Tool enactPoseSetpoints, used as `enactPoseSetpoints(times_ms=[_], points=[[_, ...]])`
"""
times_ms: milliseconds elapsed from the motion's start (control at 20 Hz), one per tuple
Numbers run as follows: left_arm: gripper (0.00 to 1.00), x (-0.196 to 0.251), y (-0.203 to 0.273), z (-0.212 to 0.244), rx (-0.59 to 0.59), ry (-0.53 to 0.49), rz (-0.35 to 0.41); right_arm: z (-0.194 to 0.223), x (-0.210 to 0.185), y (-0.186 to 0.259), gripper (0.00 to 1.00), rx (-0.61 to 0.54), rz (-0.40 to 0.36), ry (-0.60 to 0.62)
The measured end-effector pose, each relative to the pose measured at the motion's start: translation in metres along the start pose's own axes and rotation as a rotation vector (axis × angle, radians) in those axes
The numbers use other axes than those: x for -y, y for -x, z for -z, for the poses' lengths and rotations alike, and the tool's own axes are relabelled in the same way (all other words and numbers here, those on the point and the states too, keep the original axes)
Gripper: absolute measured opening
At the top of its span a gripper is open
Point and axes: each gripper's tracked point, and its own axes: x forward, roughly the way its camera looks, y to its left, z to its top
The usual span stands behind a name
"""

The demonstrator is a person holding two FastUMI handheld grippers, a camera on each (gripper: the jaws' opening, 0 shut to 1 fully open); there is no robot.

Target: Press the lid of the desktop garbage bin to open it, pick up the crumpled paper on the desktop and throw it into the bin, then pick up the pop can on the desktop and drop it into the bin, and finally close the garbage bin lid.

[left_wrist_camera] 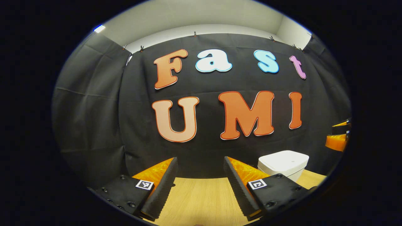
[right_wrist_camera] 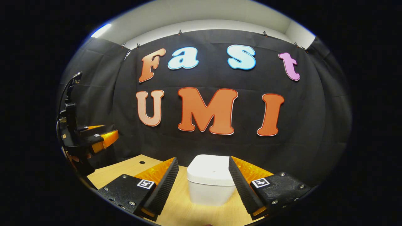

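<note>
The white bin (right_wrist_camera: 211, 179) stands on the wooden desk (right_wrist_camera: 176, 213), lid (right_wrist_camera: 209, 168) down. My right gripper (right_wrist_camera: 203, 177) is raised and lined up on it, fingers spread wide and holding nothing, likely to come down on the lid. My left gripper (left_wrist_camera: 200, 179) hovers to the bin's left, likewise spread and holding nothing.

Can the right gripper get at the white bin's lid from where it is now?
Probably yes. The bin stands with its lid shut straight ahead of the open right gripper, framed between its fingers, and nothing lies between them on the wooden table.
</note>
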Motion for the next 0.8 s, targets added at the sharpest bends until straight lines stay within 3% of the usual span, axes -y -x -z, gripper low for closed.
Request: enactPoseSetpoints(times_ms=[450,800], points=[[0.94,0.126,0.016,-0.001,-0.025,-0.009,-0.002,0.036,0.140,0.030,0.96,-0.029,0.072,-0.022],[0.94,0.217,0.029,0.006,-0.036,-0.032,0.066,0.067,0.221,0.047,0.97,-0.075,0.152,-0.046]])
